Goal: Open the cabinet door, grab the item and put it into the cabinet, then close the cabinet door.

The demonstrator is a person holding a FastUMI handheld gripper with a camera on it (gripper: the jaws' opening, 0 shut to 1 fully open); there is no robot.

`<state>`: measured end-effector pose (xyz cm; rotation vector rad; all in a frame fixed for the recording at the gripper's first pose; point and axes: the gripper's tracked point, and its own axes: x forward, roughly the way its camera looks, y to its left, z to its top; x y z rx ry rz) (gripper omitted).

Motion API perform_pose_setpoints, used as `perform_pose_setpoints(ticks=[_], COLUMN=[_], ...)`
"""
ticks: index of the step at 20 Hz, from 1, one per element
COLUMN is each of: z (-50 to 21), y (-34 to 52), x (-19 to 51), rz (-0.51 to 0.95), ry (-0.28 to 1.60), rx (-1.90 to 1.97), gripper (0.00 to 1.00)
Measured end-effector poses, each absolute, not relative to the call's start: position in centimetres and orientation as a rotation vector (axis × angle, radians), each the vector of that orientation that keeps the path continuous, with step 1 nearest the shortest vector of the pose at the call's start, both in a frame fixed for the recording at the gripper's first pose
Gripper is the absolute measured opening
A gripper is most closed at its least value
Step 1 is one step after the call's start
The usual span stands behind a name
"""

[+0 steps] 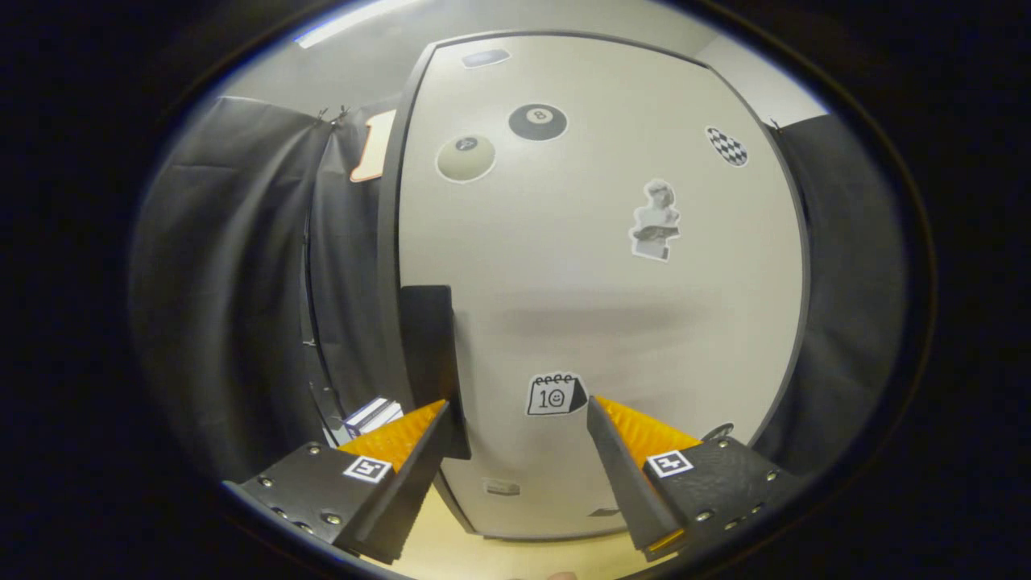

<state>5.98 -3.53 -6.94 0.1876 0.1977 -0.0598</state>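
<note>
My tongs [515,423] are spread wide and hold nothing. The door [596,306] is right ahead, looking shut, its dark handle [428,354] just past my left finger. So I think opening comes first, or it is all done. I cannot see the item. Boxes [372,416] peek out beside the door.

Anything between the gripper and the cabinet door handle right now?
Nothing visible does. The hand-held gripper is open, facing the closed cabinet door. The dark handle on the door's edge sits just beyond one finger, slightly off the gap between the fingers, with no object in front of it.
</note>
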Motion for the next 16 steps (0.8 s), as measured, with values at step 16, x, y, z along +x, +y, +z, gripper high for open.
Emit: perform_pose_setpoints(ticks=[16], z=[1.2], y=[-11.3], x=[1.4], rz=[-0.115], ry=[0.019], rx=[0.169], gripper=[0.99])
